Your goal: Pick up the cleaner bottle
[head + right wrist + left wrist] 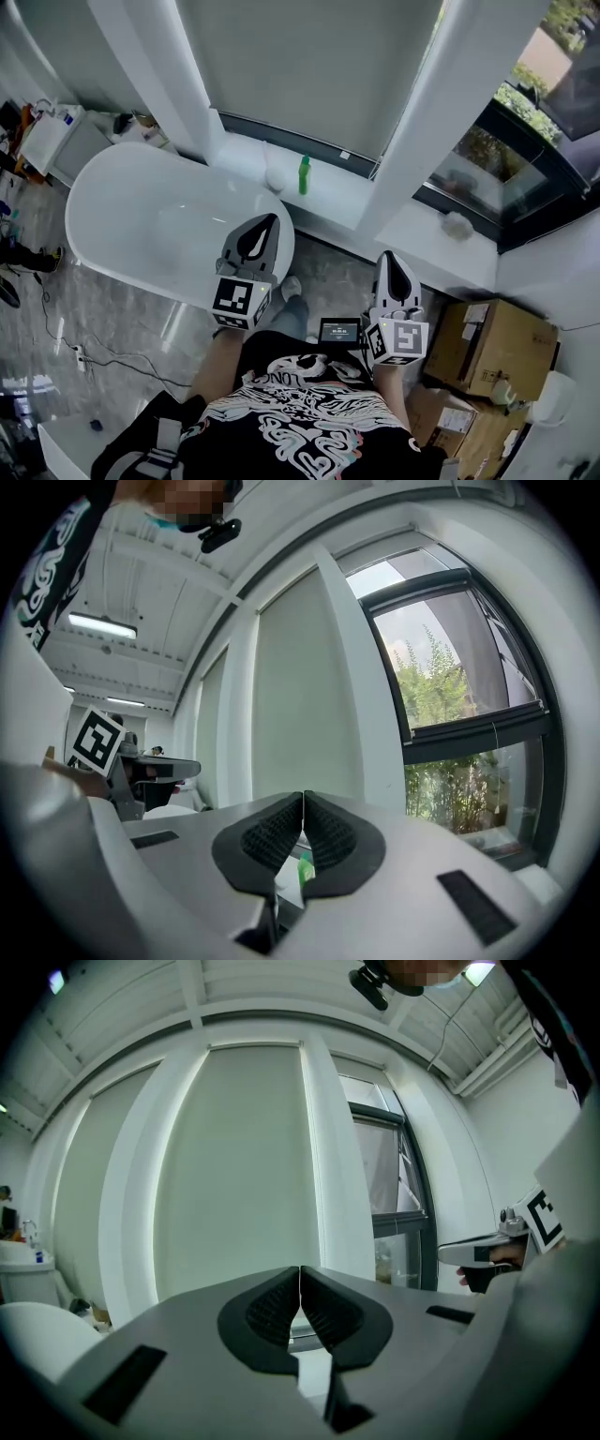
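Observation:
A small green cleaner bottle (304, 174) stands upright on the white window ledge (328, 197) behind the bathtub. A sliver of the bottle (305, 871) shows in the right gripper view, below the closed jaw tips. My left gripper (272, 218) hovers over the tub's right end, shut and empty, a little short of the bottle. My right gripper (386, 255) is further right over the floor, also shut with nothing held. In their own views both the left gripper (299, 1268) and the right gripper (303, 794) point level at the blind.
A white bathtub (141, 216) fills the left. A white sponge-like lump (277, 175) lies next to the bottle, another one (457, 224) on the ledge at right. Cardboard boxes (492, 349) stand at the lower right. White window pillars (441, 103) rise behind the ledge.

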Action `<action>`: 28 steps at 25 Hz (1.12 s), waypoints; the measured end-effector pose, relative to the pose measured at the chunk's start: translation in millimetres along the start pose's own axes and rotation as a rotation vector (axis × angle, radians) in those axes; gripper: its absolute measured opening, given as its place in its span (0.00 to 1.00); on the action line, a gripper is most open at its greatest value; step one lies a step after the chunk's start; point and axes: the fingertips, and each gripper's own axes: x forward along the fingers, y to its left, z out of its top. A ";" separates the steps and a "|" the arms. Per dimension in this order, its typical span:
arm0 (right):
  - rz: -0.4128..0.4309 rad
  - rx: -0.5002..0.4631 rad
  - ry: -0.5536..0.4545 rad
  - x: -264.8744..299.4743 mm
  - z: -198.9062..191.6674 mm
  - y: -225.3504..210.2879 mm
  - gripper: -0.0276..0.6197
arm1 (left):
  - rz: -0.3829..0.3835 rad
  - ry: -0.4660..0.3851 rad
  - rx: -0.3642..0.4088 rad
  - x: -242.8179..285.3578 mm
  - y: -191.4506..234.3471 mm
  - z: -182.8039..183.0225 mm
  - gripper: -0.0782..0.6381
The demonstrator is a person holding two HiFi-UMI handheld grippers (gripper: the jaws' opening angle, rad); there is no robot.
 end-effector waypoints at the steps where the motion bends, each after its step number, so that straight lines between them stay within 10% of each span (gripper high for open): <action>1: -0.003 0.001 0.002 5.5 -1.4 -4.1 0.09 | -0.002 -0.003 0.005 9.7 1.1 0.6 0.13; 28: 0.100 -0.048 0.057 264.4 -15.1 -22.9 0.09 | -0.002 -0.010 0.011 221.5 135.2 -21.4 0.13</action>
